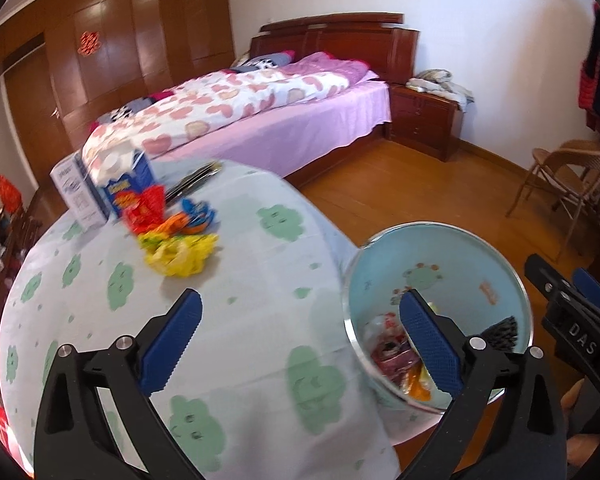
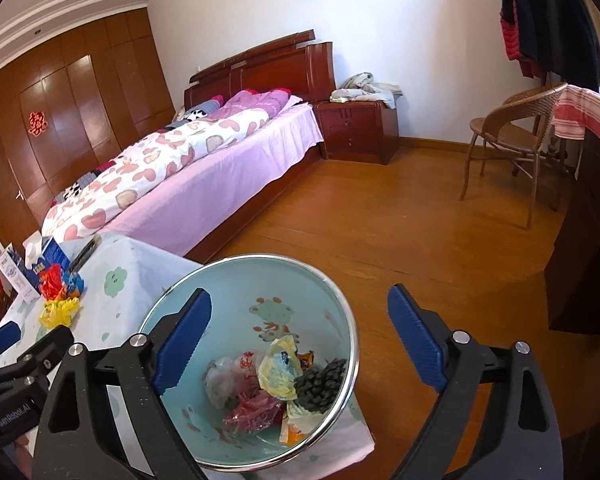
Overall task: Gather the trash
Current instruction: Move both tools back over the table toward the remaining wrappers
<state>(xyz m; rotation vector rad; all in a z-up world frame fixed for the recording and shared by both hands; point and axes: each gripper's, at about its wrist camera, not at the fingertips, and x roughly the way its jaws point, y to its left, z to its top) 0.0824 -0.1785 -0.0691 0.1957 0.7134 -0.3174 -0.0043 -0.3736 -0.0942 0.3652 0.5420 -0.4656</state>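
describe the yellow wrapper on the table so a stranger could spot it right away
On the cloud-print table, wrappers lie piled in front of the blue carton. The yellow wrapper is the crumpled one nearest the table's middle, in front of the red wrapper and blue wrapper.

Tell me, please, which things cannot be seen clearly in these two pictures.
- Bin bottom: in the left wrist view the left gripper finger covers part of the trash; the right wrist view shows more.
- Wrappers on the table: blurred in the left view, small in the right; kinds unclear.
- Box print: too blurred to read.
- Right gripper: open and empty.
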